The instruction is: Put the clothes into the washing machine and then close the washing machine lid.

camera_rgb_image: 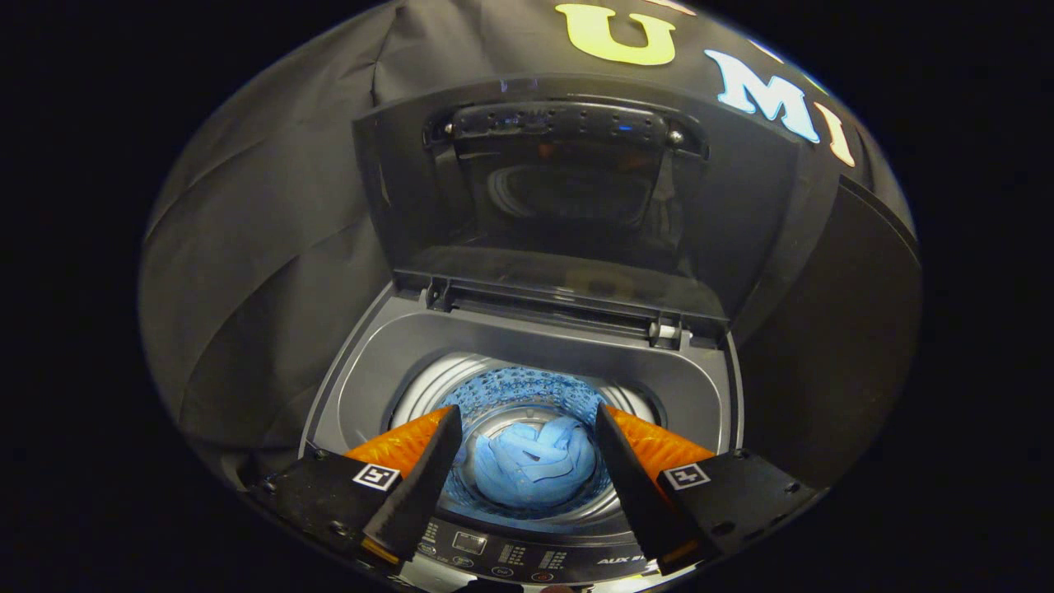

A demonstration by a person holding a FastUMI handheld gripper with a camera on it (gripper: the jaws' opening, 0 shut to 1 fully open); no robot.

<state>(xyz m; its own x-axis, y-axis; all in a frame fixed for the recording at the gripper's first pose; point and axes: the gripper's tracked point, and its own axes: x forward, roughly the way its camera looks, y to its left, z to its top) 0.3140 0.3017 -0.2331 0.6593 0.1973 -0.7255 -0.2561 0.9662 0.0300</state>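
A grey top-loading washing machine (379,362) stands below me with its lid (576,189) raised upright at the back. A crumpled light blue garment (535,461) lies at the bottom of the drum (510,387). My gripper (527,412) hovers above the drum opening, open, with nothing between its fingers. The garment shows in the gap between the fingers, well below them.
The control panel (494,556) runs along the machine's front edge, just under the fingers. The lid's hinges (663,329) sit at the rear of the opening. Black booth cloth (263,247) hangs close behind and to both sides of the machine.
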